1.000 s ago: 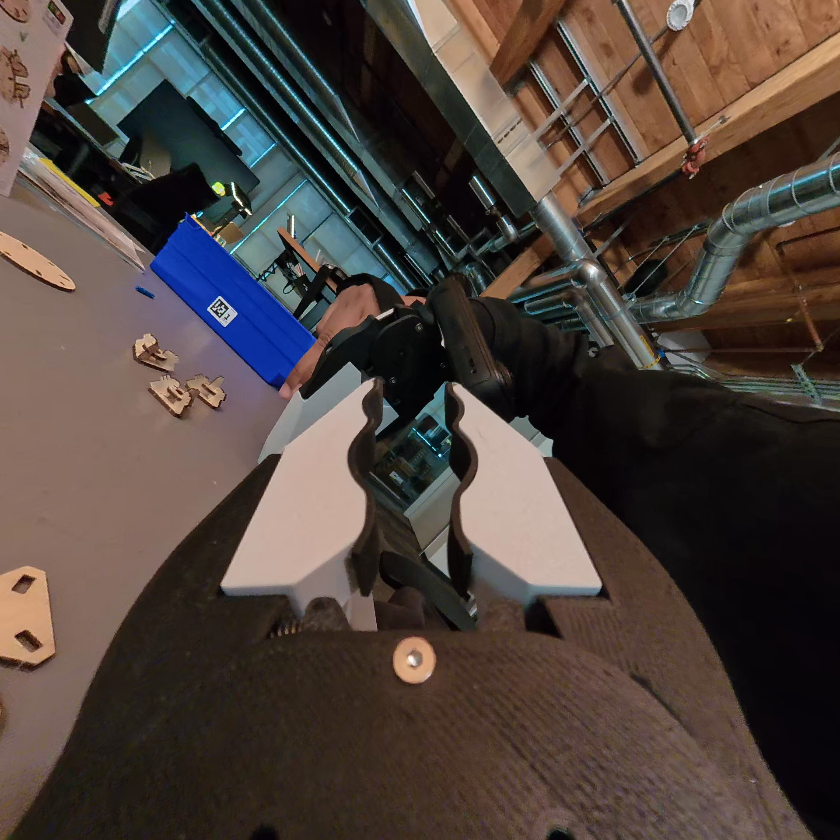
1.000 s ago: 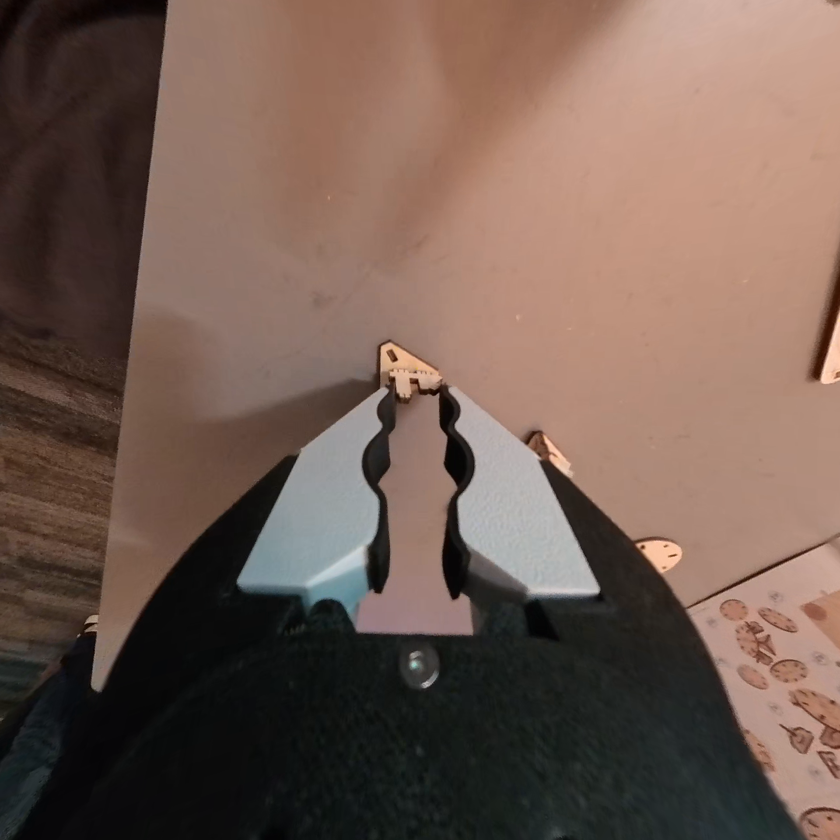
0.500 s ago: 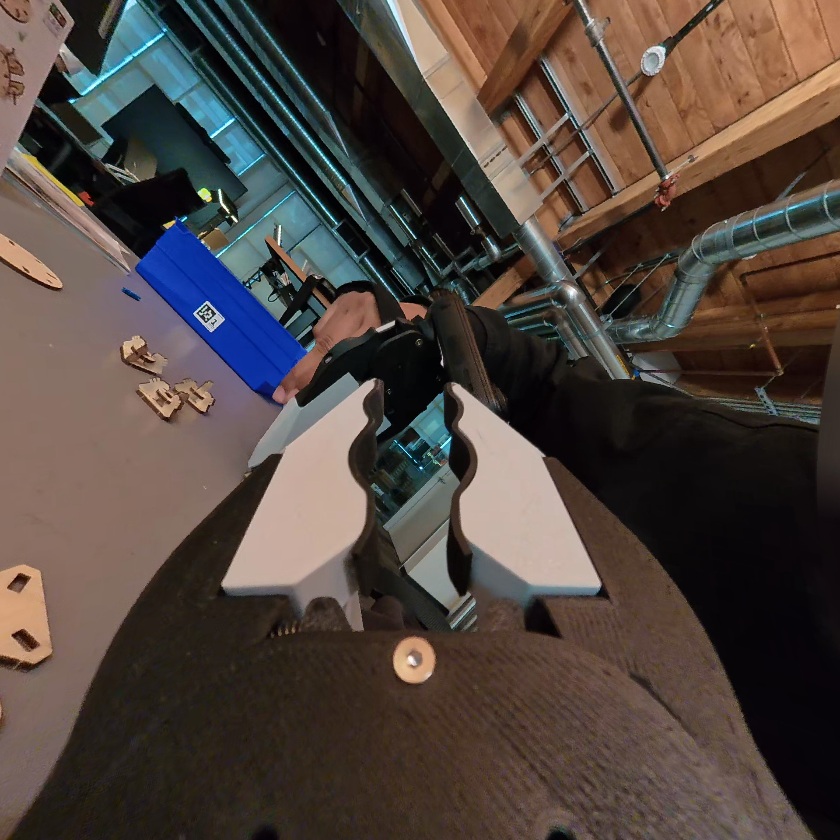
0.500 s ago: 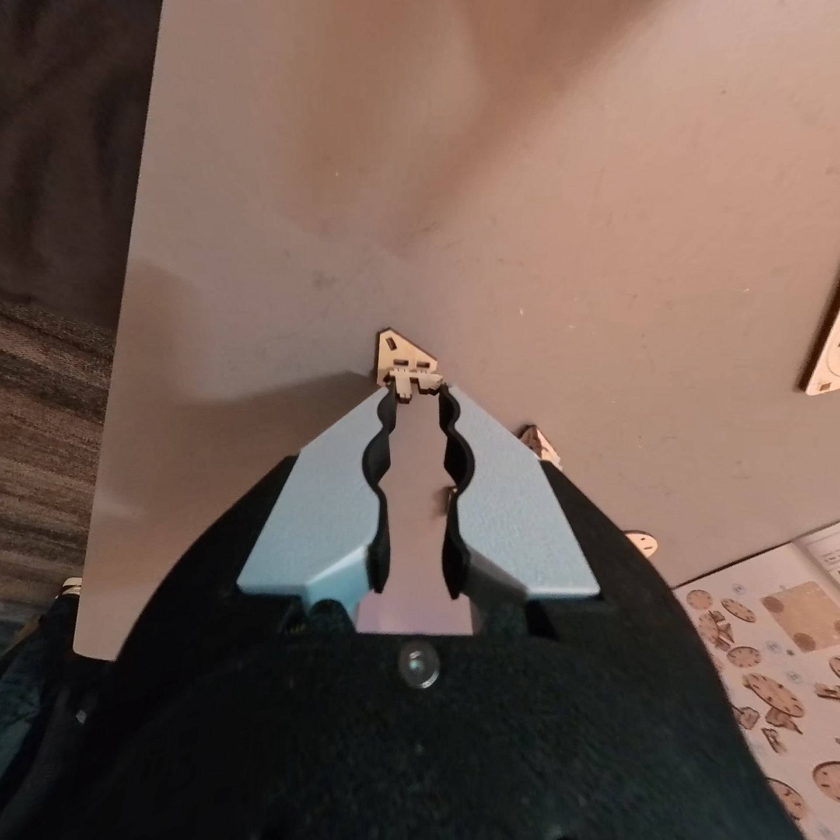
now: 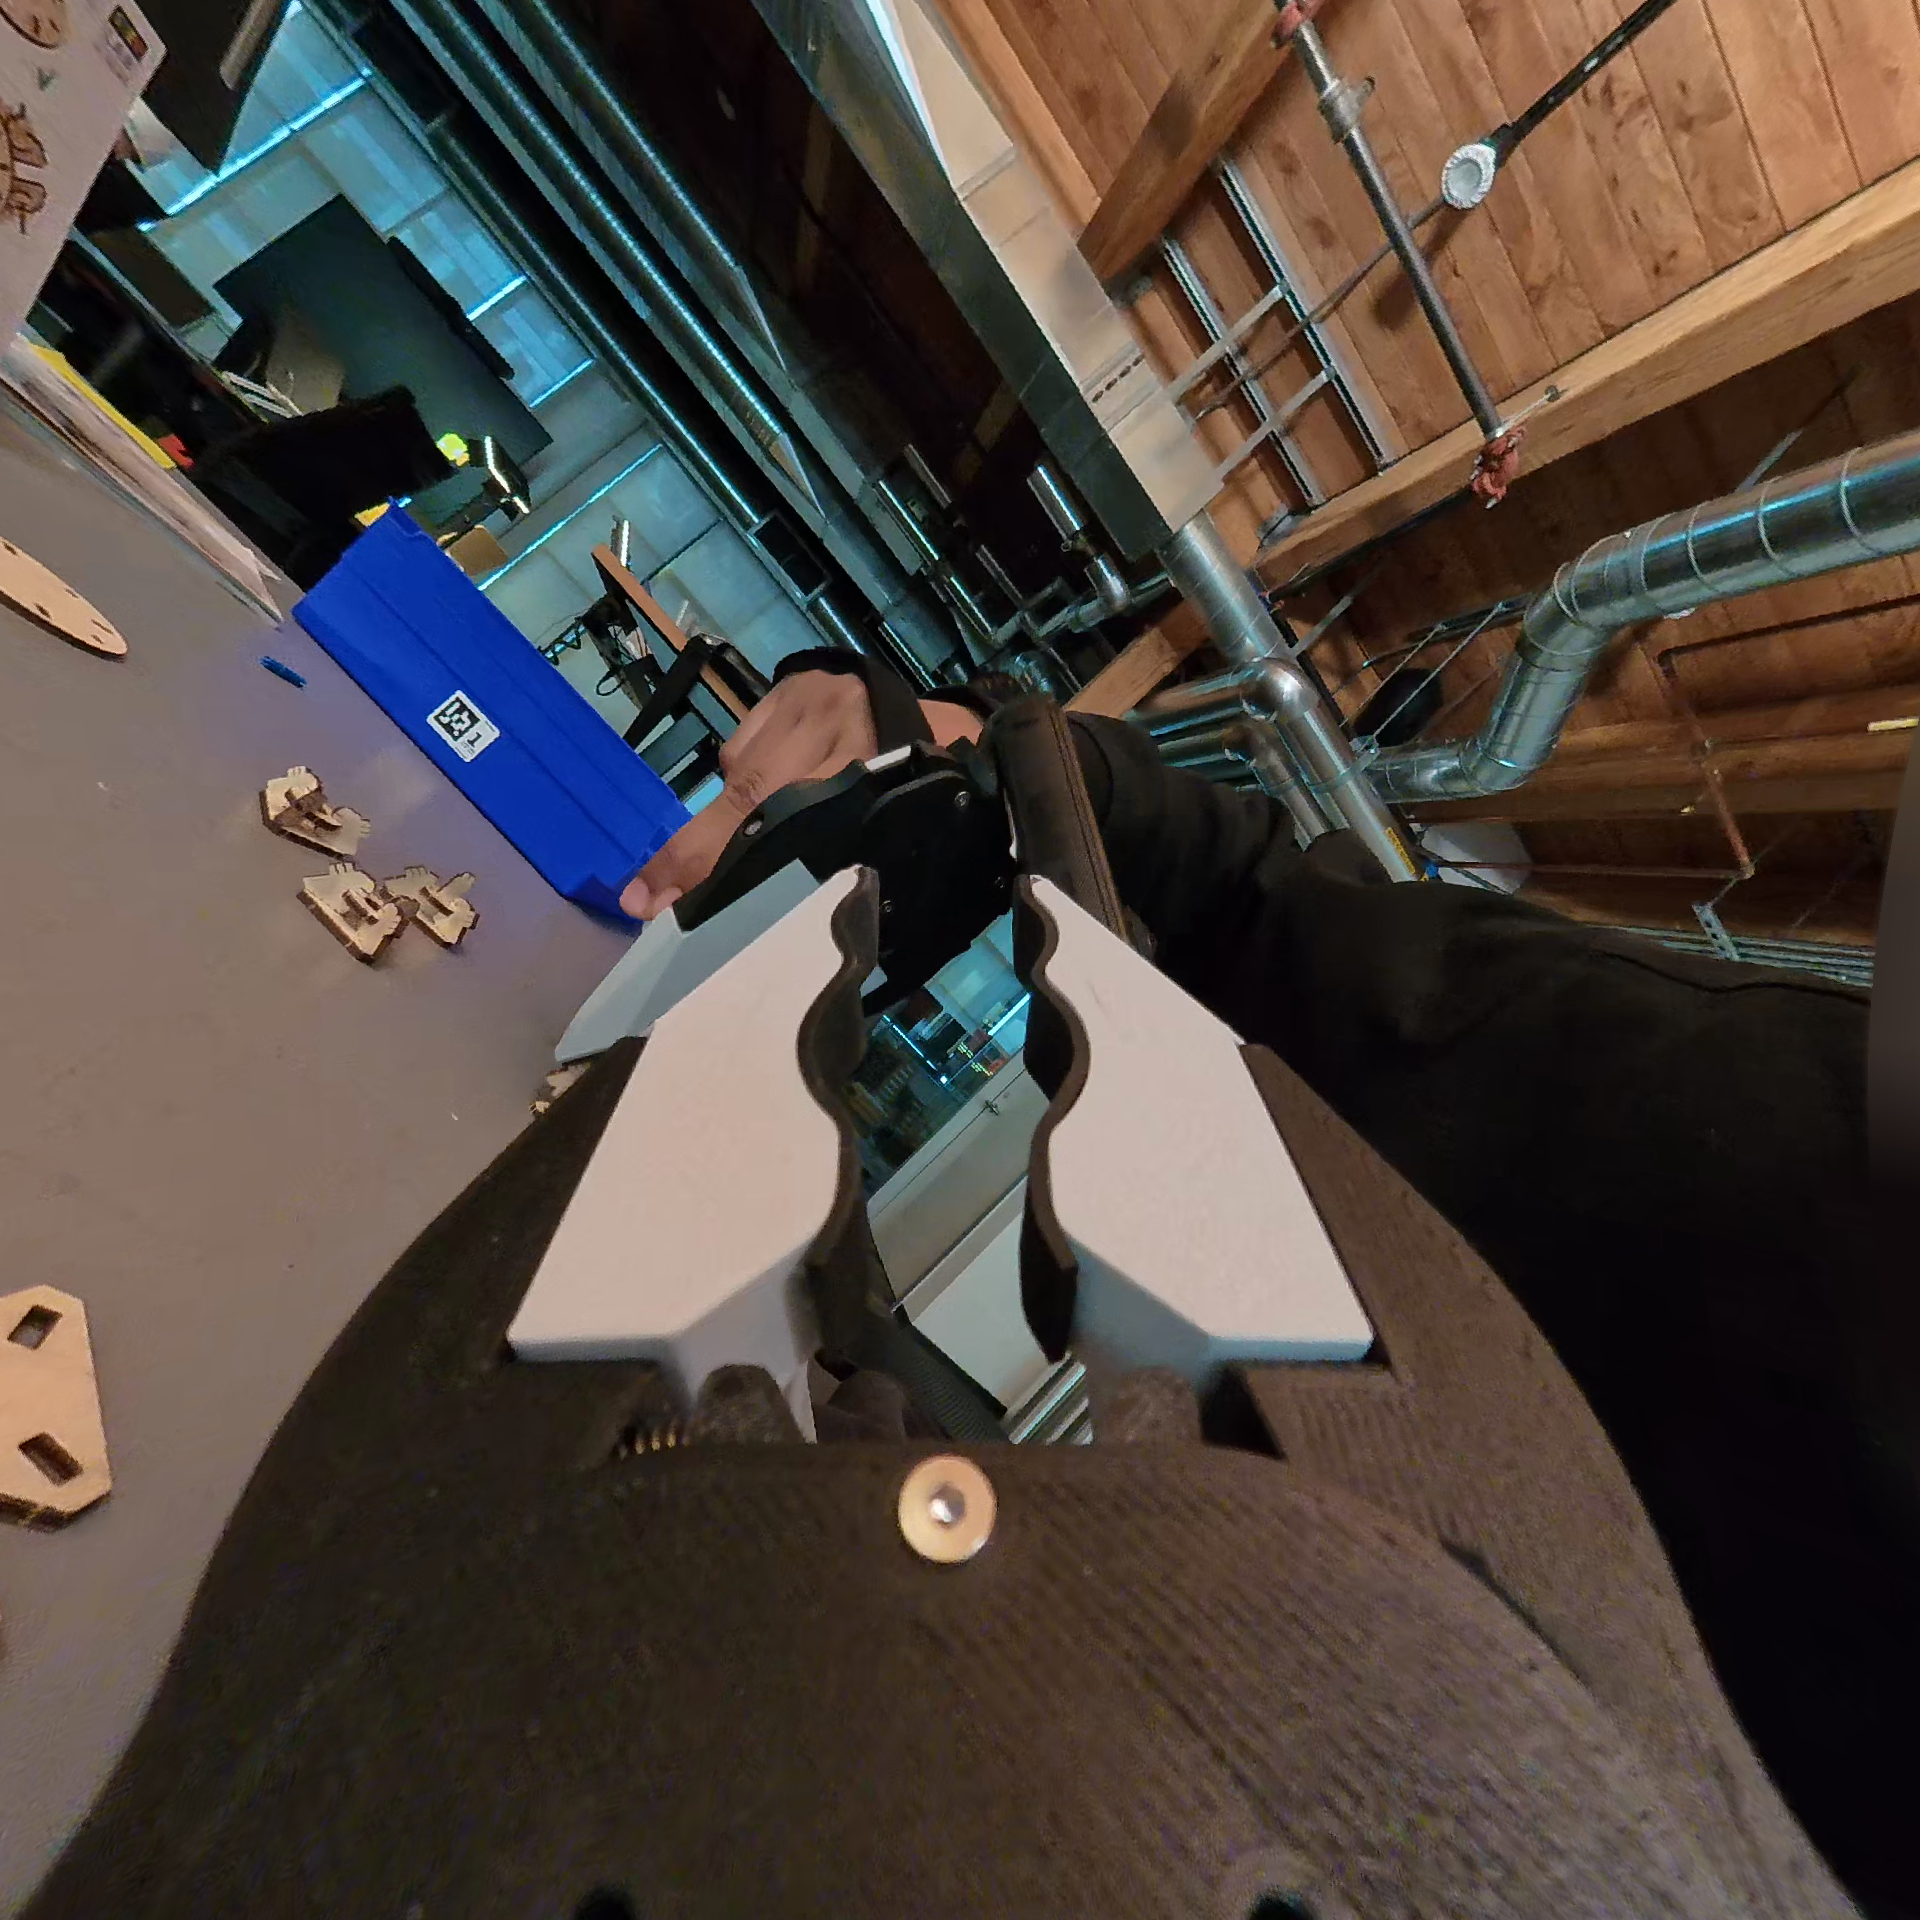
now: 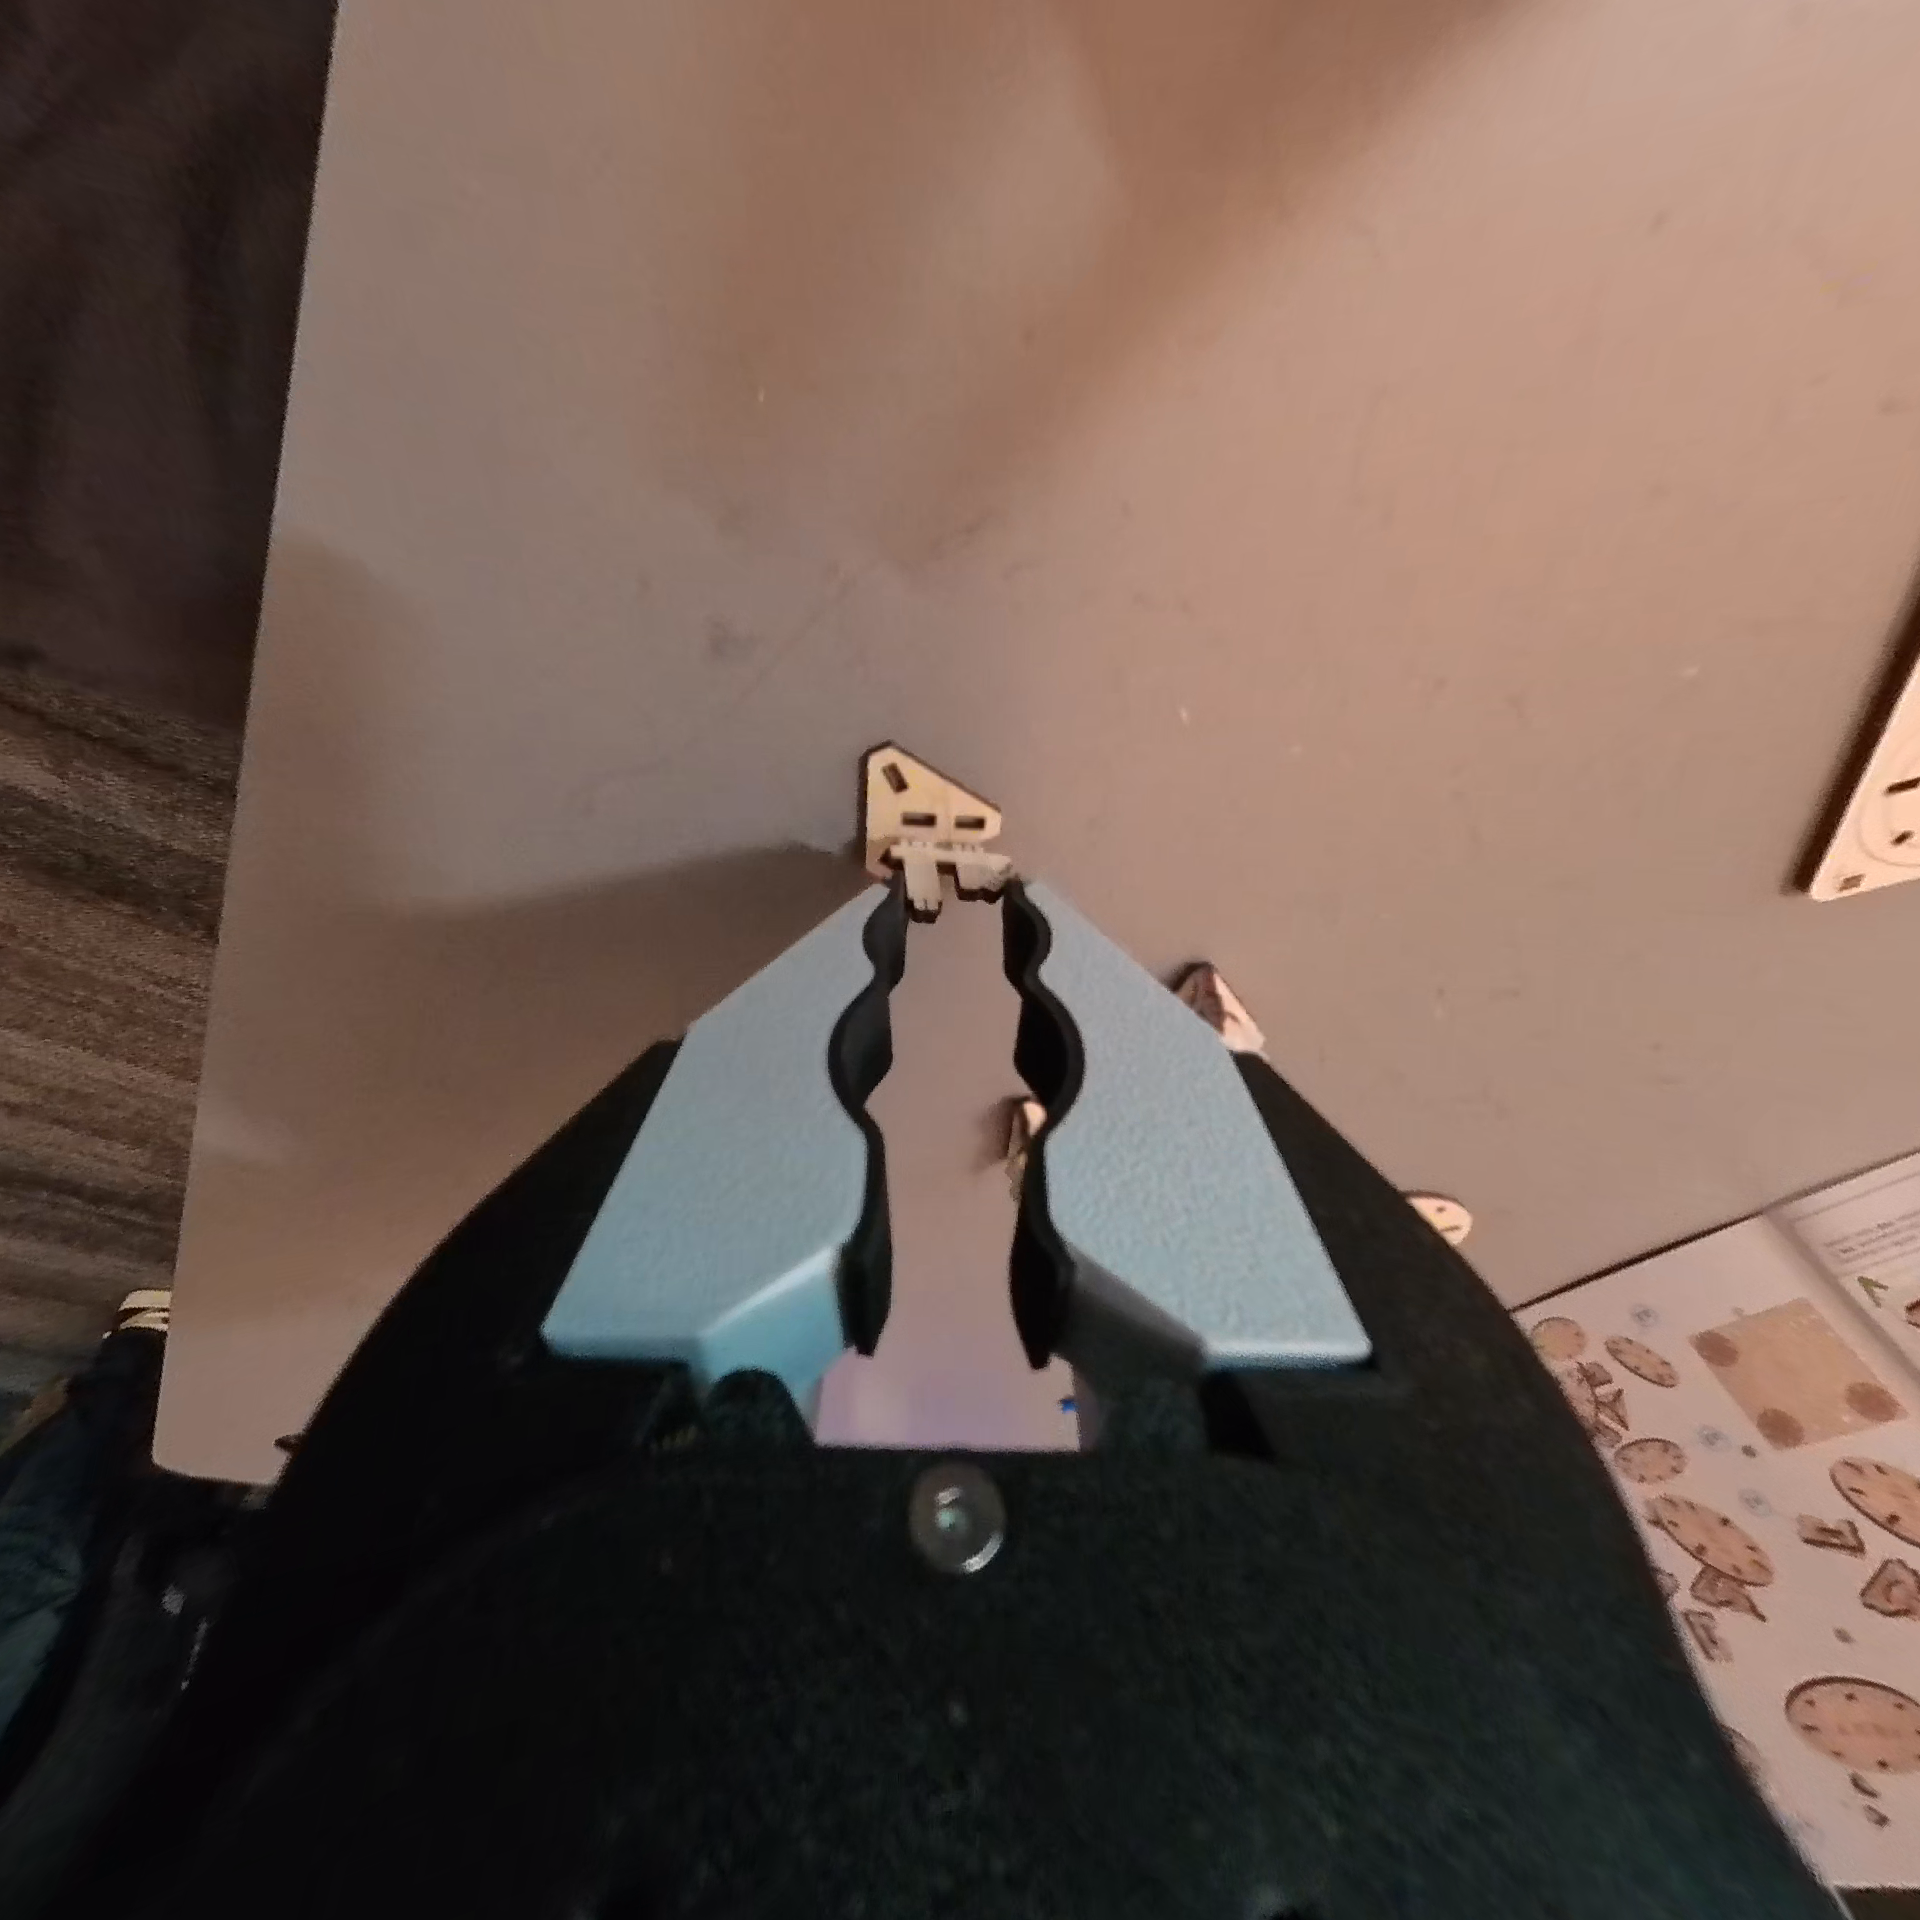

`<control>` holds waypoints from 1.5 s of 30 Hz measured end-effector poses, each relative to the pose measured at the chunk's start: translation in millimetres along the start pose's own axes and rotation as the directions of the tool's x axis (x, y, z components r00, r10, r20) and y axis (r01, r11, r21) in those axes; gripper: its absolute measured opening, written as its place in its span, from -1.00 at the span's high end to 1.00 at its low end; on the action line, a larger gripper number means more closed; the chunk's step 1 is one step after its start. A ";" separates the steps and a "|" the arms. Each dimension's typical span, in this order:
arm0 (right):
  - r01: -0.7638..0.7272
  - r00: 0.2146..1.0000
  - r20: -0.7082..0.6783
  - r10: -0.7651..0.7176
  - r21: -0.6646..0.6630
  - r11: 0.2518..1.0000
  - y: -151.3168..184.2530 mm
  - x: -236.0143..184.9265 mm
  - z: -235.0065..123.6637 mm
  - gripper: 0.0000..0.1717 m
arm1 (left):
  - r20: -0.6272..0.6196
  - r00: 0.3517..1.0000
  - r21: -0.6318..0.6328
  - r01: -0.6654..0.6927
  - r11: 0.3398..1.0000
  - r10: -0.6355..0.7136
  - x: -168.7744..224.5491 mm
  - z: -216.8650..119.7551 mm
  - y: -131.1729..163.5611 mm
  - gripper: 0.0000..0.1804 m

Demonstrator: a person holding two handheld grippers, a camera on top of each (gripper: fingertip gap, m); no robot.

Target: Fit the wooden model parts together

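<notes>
My right gripper [image 6: 951, 904] is shut on a small toothed wooden piece [image 6: 940, 873] pinched at its fingertips. The piece meets a triangular wooden plate with slots [image 6: 909, 795] just beyond the tips, over the grey table [image 6: 1247, 416]. I cannot tell whether the plate lies on the table. My left gripper [image 5: 940, 894] is open and empty, held off the table and pointing at the right gripper. In the left wrist view a hand [image 5: 769, 769] grips the right gripper, whose grey finger [image 5: 665, 987] points down at the table [image 5: 156, 1039]; its tips are hidden.
A blue bin [image 5: 488, 727] stands at the table's far side. Small wooden pieces [image 5: 384, 904] and a slotted plate [image 5: 42, 1403] lie near it. More pieces [image 6: 1216, 1003] and a printed sheet [image 6: 1714, 1455] lie right of the right gripper. The table's edge [image 6: 270, 831] is on the left.
The right wrist view has drawn back a little from the table, with the wooden piece unmoved at the fingertips. The left wrist view has swung slightly. Neither gripper's jaws moved.
</notes>
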State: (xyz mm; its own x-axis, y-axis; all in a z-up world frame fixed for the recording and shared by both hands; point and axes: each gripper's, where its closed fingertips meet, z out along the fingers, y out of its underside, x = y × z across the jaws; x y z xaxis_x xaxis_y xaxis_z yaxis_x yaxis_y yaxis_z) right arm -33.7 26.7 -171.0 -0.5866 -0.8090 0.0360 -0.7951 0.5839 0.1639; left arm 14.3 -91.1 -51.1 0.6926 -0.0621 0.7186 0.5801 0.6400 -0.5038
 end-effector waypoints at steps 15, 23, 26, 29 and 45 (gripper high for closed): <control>0.040 0.999 -0.008 -0.040 -0.005 0.999 -4.6 0.8 2.4 0.80 | 0.002 1.000 0.003 0.010 1.000 -0.010 -0.8 -0.3 -0.4 0.73; 0.073 0.997 -0.009 -0.073 -0.028 0.997 -6.0 2.4 2.3 0.80 | -0.003 1.000 0.007 0.019 1.000 -0.019 -0.7 -0.8 -1.0 0.73; 0.077 0.997 -0.009 -0.077 -0.030 0.997 -6.3 3.2 2.3 0.80 | -0.005 1.000 0.007 0.023 1.000 -0.023 -0.6 -0.8 -1.0 0.73; 0.078 0.997 -0.011 -0.078 -0.030 0.997 -6.6 3.5 2.2 0.80 | -0.007 1.000 0.010 0.028 1.000 -0.028 -0.7 -1.1 -1.4 0.73; 0.114 0.993 -0.015 -0.115 -0.040 0.993 -8.2 4.5 2.0 0.80 | -0.008 0.999 0.009 0.034 0.999 -0.034 -1.2 -0.8 -1.2 0.73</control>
State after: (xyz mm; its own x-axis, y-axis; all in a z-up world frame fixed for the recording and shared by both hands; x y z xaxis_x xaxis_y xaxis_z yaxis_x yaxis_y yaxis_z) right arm -30.1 18.5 -174.2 -0.4892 -0.8716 0.0316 -0.8501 0.4846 0.2063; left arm 13.1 -92.4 -51.7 0.6759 -0.0903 0.7314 0.5996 0.6444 -0.4745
